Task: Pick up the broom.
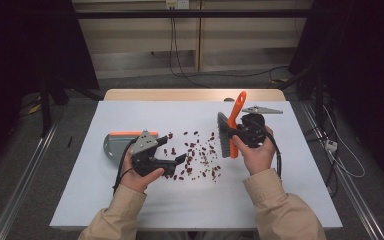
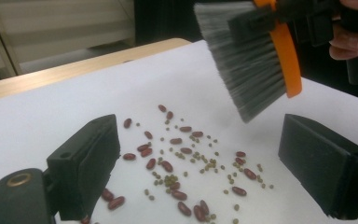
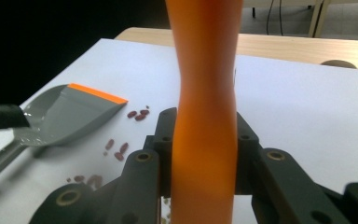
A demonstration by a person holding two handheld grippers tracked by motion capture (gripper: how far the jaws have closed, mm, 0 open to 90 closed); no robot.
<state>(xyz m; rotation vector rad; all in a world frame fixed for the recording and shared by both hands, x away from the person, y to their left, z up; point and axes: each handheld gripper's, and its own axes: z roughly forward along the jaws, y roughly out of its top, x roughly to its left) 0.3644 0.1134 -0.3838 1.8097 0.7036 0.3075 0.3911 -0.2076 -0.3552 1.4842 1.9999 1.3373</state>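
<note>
Scattered beans (image 1: 196, 157) litter the middle of the table (image 1: 280, 200), between the two grippers, so any low pass there meets them. The brush (image 1: 226, 134) hangs over their right edge and blocks that side. The dustpan (image 1: 116, 145) lies at the left, just behind the left gripper (image 1: 172, 162). The table's near strip and far strip lie open for passing
</note>
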